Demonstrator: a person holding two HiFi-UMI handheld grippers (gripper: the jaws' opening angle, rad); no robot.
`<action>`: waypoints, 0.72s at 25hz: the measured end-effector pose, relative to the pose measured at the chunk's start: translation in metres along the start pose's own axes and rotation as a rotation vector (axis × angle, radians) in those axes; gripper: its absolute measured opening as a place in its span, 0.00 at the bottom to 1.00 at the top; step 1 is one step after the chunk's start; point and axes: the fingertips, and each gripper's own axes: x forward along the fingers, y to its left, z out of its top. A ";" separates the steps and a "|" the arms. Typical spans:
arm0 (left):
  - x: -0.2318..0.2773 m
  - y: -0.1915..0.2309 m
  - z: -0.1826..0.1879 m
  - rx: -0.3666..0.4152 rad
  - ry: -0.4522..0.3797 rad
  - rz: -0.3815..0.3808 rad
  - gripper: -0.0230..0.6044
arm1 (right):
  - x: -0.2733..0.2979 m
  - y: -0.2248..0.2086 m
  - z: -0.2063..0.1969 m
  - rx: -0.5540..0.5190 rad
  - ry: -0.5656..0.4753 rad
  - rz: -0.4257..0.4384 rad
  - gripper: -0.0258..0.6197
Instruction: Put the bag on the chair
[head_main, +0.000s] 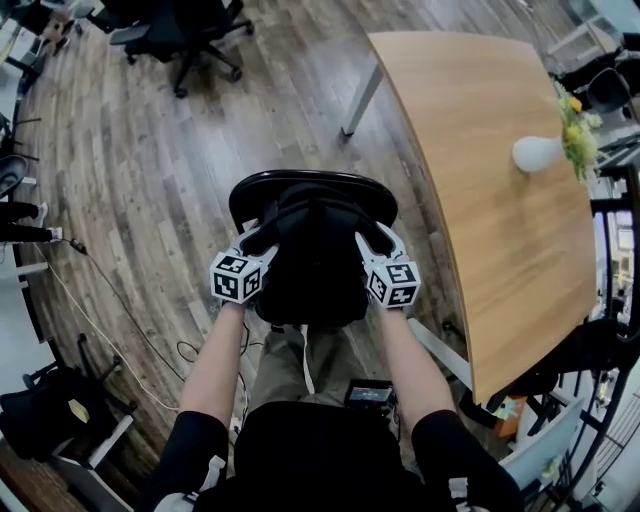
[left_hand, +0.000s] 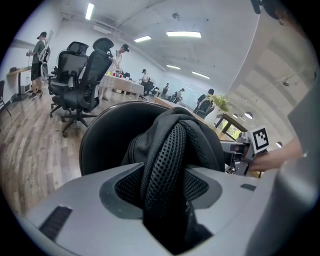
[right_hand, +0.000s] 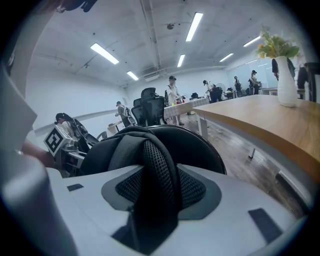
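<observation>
A black backpack (head_main: 310, 262) rests on the seat of a black chair (head_main: 300, 184) right in front of me, its top against the chair's curved back. My left gripper (head_main: 262, 240) is at the bag's left shoulder strap (left_hand: 167, 155) and my right gripper (head_main: 368, 240) at the right strap (right_hand: 156, 162). In each gripper view a padded mesh strap runs through the gap between the grey jaws. The jaws of the left gripper (left_hand: 165, 182) and of the right gripper (right_hand: 159, 187) stand wide, and the straps lie loosely between them.
A wooden table (head_main: 480, 150) with a white vase (head_main: 538, 153) of flowers stands close on the right. Black office chairs (head_main: 190, 35) are at the far left, cables (head_main: 110, 330) trail over the wood floor, and a dark bag (head_main: 50, 410) lies at lower left. People stand far off.
</observation>
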 end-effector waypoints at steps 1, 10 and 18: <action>-0.004 0.001 -0.004 -0.001 0.011 0.003 0.37 | -0.003 0.002 -0.002 -0.007 0.010 0.008 0.36; -0.068 0.002 0.018 -0.021 -0.041 0.049 0.33 | -0.050 0.007 0.012 0.001 0.017 -0.062 0.25; -0.165 -0.045 0.073 0.063 -0.260 -0.014 0.15 | -0.140 0.072 0.090 -0.051 -0.210 -0.059 0.06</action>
